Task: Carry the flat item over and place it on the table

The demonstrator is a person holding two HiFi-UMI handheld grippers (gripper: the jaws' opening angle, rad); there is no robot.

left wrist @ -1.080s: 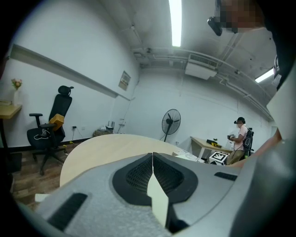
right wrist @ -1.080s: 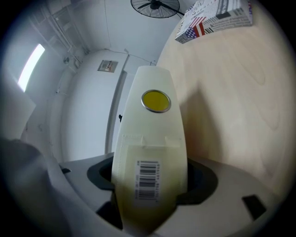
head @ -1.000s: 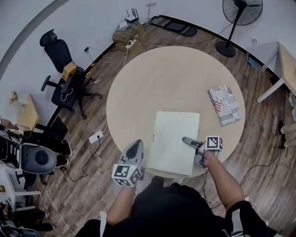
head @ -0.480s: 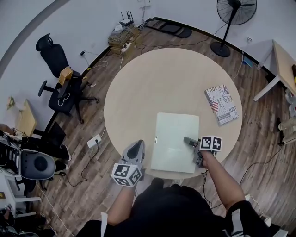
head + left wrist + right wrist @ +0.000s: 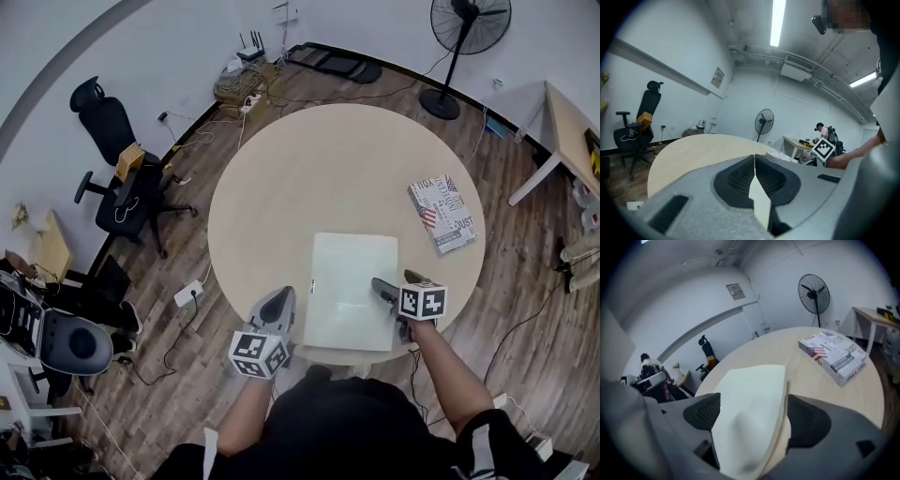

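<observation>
Head view: left gripper (image 5: 278, 296), jaws pressed together, hangs off the table (image 5: 328, 178) edge at 7 o'clock. The flat item (image 5: 352, 281) lies at 6 o'clock, seemingly placed. The right gripper (image 5: 397, 283), jaws just spread wide, straddles its edge; only withdrawal looks left.

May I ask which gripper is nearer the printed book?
Right: the right gripper, jaws just opened around the pale sheet, sits at its edge toward the book; the left gripper clamps the opposite edge.
</observation>
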